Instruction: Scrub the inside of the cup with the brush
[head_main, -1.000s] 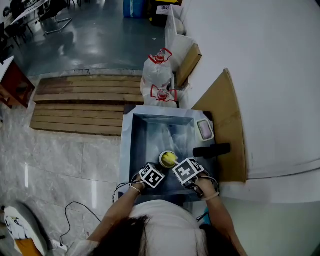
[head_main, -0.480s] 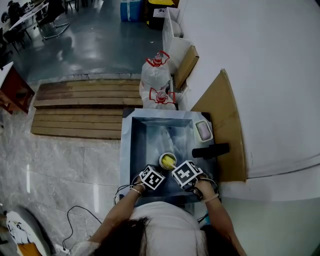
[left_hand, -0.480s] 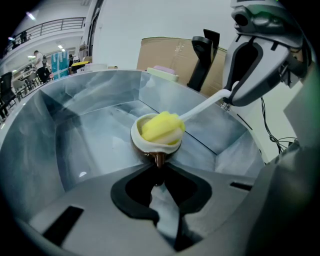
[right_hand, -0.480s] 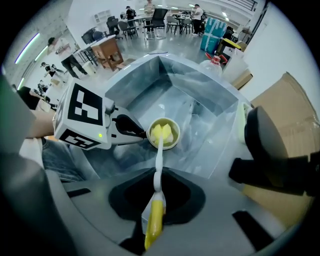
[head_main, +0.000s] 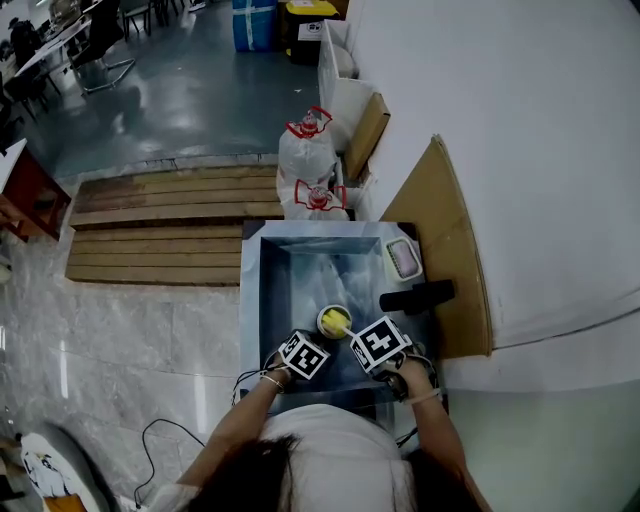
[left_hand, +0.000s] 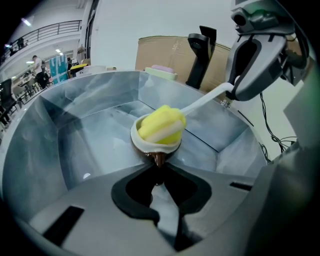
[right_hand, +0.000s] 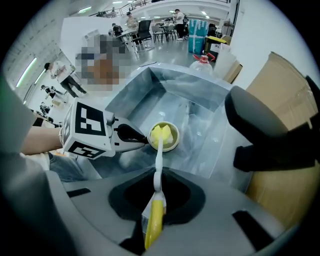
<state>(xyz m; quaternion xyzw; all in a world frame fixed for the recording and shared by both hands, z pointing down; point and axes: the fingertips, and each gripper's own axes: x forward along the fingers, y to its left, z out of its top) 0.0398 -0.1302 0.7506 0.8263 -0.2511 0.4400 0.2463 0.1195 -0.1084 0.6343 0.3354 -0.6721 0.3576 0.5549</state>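
A small brown cup (left_hand: 156, 146) with a white rim tilts over the metal sink (head_main: 262, 290). My left gripper (left_hand: 157, 167) is shut on the cup's near side, its jaws pinching the brown wall. The brush's yellow sponge head (left_hand: 161, 124) sits inside the cup's mouth. Its white handle (right_hand: 158, 165) runs back to my right gripper (right_hand: 156, 200), which is shut on the yellow grip end. In the head view the cup (head_main: 335, 321) lies just beyond the left gripper (head_main: 303, 353) and the right gripper (head_main: 378, 343), near the sink's front edge.
A black faucet (head_main: 418, 297) stands at the sink's right rim, with a pink soap dish (head_main: 404, 259) behind it. Cardboard (head_main: 450, 240) leans on the wall to the right. Tied plastic bags (head_main: 310, 160) and wooden planks (head_main: 170, 225) lie beyond the sink.
The head view has shifted slightly. Both grippers stay at the cup, with the sponge head still inside it; the right gripper has edged a little to the right.
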